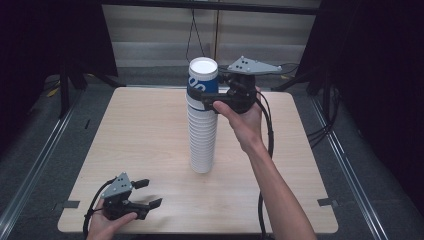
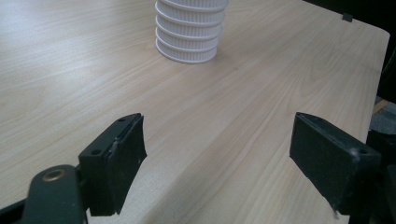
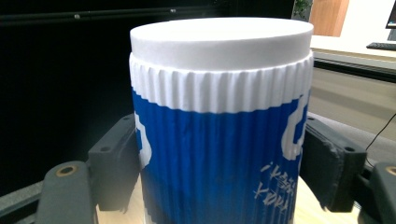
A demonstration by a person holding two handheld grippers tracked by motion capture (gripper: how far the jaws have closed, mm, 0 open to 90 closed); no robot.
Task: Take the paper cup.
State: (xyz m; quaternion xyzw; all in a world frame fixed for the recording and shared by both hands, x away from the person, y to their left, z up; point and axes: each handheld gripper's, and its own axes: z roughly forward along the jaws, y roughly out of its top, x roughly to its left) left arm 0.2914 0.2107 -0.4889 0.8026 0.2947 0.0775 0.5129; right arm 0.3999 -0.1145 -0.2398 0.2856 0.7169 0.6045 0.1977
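Overhead, a pale wooden table (image 1: 140,135) stands amid dark curtains; right gripper (image 1: 212,100) clamps the blue cup (image 1: 202,80), left gripper (image 1: 145,192) gapes empty.

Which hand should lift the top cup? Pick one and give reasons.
Right. The right gripper already has its jaws on both sides of the top cup of the stack. The left gripper waits open near the table's front edge.
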